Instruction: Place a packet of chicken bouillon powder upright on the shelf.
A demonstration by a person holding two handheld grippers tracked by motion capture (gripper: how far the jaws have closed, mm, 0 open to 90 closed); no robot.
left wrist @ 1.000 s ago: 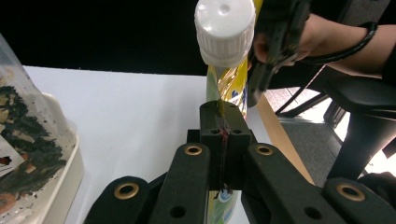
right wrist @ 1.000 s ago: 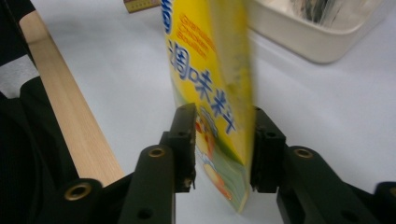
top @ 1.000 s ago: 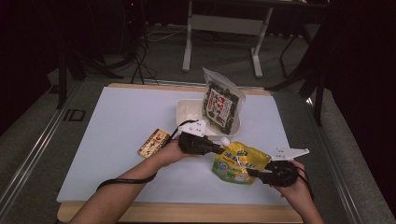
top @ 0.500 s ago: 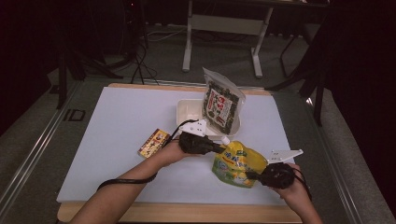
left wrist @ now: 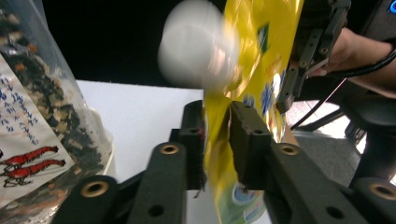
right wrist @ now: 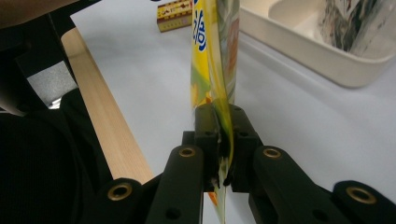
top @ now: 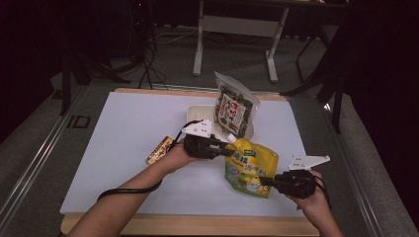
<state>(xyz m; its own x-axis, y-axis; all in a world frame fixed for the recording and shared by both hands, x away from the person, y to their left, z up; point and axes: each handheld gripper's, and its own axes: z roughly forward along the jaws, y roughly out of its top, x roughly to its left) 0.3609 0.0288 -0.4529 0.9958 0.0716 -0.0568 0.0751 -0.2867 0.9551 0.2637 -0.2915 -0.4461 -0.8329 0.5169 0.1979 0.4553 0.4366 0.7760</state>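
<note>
One white table top (top: 123, 148) – wooden front edge, dark room, grey floor (top: 29, 163)

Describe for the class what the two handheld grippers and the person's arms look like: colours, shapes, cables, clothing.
Both the left gripper and the right gripper are black, each topped by a grey three-cornered plate. Their jaws are flat black bars with brass-coloured rivets. A black cable loops around the left forearm. Both forearms are bare, with no sleeves showing.
</note>
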